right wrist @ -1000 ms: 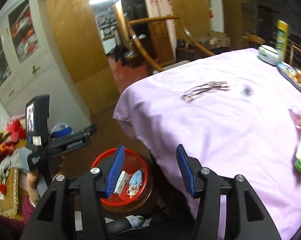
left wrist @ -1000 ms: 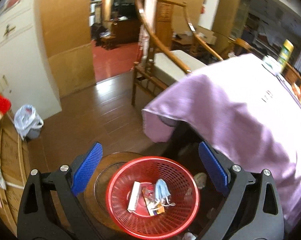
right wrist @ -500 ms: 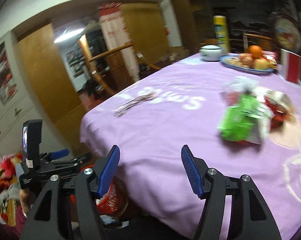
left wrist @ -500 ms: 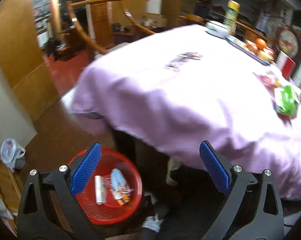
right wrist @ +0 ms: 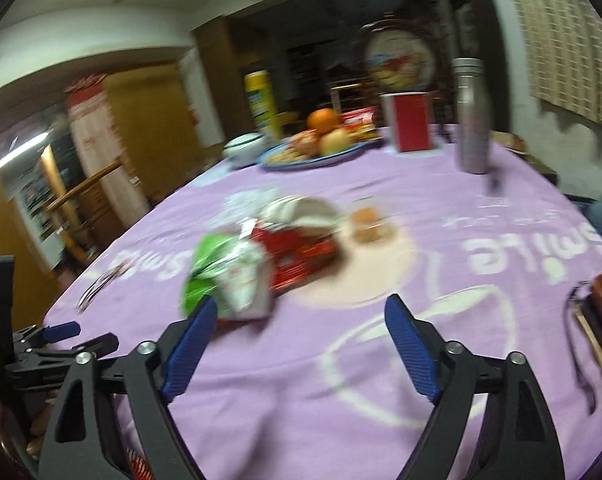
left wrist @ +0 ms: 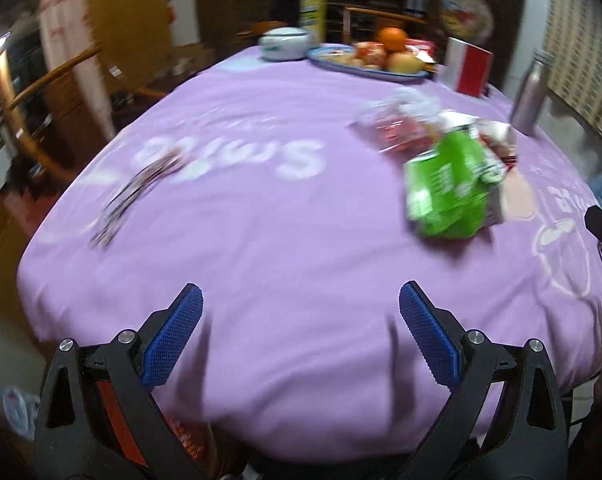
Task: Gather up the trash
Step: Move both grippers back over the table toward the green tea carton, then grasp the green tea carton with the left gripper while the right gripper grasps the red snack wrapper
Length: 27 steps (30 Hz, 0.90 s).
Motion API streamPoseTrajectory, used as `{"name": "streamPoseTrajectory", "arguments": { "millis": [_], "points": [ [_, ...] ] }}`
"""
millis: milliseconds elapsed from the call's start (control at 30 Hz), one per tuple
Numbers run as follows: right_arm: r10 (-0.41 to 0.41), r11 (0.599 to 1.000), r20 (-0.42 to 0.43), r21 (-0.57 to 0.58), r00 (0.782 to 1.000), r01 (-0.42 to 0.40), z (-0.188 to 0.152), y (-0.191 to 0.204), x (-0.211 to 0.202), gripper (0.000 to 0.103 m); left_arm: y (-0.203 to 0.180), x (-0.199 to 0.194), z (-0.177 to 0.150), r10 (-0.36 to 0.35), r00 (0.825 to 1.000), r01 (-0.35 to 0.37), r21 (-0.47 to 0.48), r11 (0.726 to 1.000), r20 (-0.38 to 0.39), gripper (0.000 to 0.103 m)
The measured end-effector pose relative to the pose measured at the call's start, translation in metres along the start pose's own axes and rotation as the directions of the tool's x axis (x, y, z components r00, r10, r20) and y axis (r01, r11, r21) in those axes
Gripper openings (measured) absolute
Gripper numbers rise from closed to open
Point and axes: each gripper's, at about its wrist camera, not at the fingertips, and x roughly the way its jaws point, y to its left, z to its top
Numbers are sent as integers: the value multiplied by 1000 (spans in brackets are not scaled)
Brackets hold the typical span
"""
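A crumpled green wrapper (left wrist: 449, 188) lies on the purple tablecloth (left wrist: 281, 240), overlapping a red wrapper (left wrist: 397, 132). In the right wrist view the green wrapper (right wrist: 217, 268) sits just beyond my right gripper's left fingertip, with the red wrapper (right wrist: 297, 252) behind it. My right gripper (right wrist: 301, 312) hovers over the cloth, its jaws opening and nothing between them. My left gripper (left wrist: 299, 304) stands open and empty over the table's near edge; it also shows as the left gripper (right wrist: 81, 336) at the far left. A sliver of the red basket (left wrist: 185, 444) peeks out below the table.
A fruit plate (right wrist: 313, 148), white bowl (left wrist: 283, 42), yellow can (right wrist: 263, 104), red box (right wrist: 411, 128) and metal bottle (right wrist: 471, 116) stand at the back. A small orange item (right wrist: 367, 224) lies mid-table. Dark glasses-like thing (left wrist: 137, 192) lies left. Wooden chair (left wrist: 41, 92) beyond.
Both views have swung from the red basket on the floor up and across to the table top with the wrappers. The right jaws have spread wider.
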Motion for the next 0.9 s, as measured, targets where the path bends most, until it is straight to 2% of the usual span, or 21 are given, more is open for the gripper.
{"name": "streamPoseTrajectory", "arguments": {
  "millis": [133, 367, 533, 667, 900],
  "points": [
    [-70, 997, 1, 38, 998, 70, 12, -28, 15, 86, -34, 18, 26, -75, 997, 75, 51, 996, -5, 95],
    [-104, 993, -31, 55, 994, 106, 12, -42, 37, 87, -80, 39, 49, -171, 985, 173, 123, 977, -27, 96],
    [-66, 994, -37, 90, 997, 69, 12, -48, 39, 90, -106, 53, 57, -142, 990, 142, 198, 970, -14, 96],
    [-43, 990, -56, 130, 997, 50, 11, -53, 42, 90, -107, 67, 66, -164, 986, 168, 172, 971, -36, 96],
    [-42, 992, -70, 118, 997, 50, 10, -50, 45, 90, -104, 71, 69, -223, 973, 229, 135, 964, -62, 96]
  ]
}}
